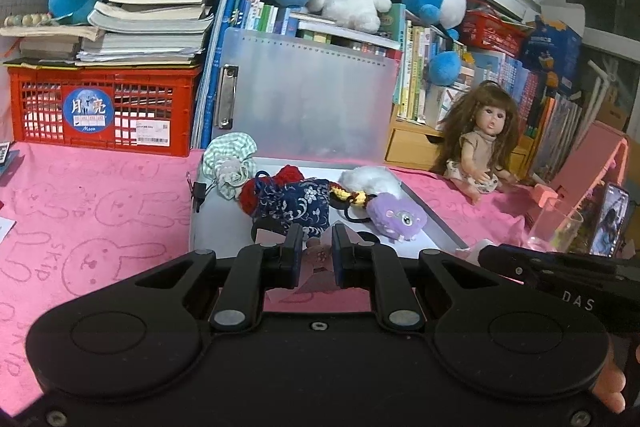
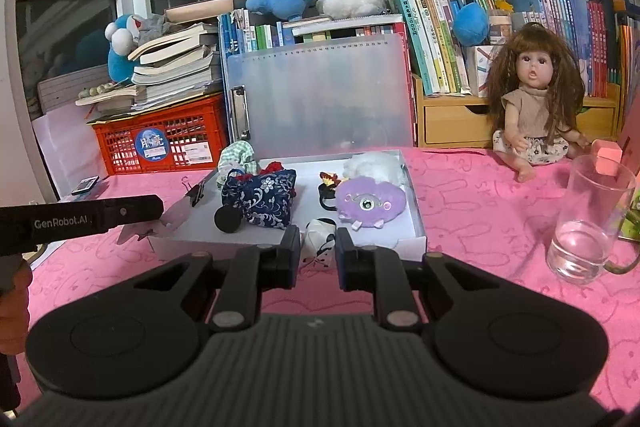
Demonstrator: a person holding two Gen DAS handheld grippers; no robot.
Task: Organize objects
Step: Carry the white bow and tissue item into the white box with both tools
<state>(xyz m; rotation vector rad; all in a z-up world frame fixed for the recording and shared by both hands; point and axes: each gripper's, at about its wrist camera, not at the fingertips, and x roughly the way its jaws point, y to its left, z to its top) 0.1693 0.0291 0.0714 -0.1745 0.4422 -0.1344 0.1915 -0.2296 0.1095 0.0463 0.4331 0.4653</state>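
Tray rim (image 2: pixel 416 223) just beyond both tools.

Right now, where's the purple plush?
The purple plush lies in the white tray, at its right side in the right wrist view, just in front of the white fluffy toy and right of the navy floral pouch.

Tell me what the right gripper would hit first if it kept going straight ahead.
Probably the small white and black soft item lying between the right gripper's open fingers at the near edge of the shallow white tray. Depth is hard to judge through the fisheye lens.
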